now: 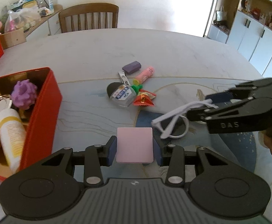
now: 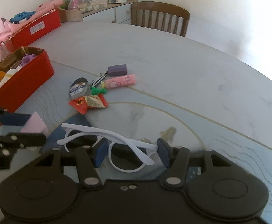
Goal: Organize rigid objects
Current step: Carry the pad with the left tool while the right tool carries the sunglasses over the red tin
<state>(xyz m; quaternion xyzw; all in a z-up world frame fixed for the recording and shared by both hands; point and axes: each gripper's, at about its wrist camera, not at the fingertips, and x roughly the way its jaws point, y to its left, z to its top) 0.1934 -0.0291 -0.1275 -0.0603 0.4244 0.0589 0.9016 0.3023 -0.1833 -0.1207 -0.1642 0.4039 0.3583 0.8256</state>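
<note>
My left gripper [image 1: 134, 147] is shut on a pale pink square block [image 1: 134, 145] and holds it above the table, right of the open red tin [image 1: 42, 112]. The block also shows in the right wrist view [image 2: 35, 125]. My right gripper [image 2: 132, 154] is open around white-framed sunglasses [image 2: 106, 140] that lie on the table; the blue pads stand apart from the frame. In the left wrist view the right gripper [image 1: 215, 100] sits over the sunglasses [image 1: 171, 121]. The tin [image 2: 24, 82] holds a purple spiky toy [image 1: 24, 95], a white tube [image 1: 10, 134] and an orange ball.
In the table's middle lie a purple eraser [image 1: 131, 66], a pink tube [image 1: 145, 74], a tape measure [image 1: 120, 94], a green piece [image 1: 137, 88] and red-gold wrappers [image 1: 144, 99]. A second red box [image 2: 37, 29] and a wooden chair [image 1: 88, 17] stand at the far edge.
</note>
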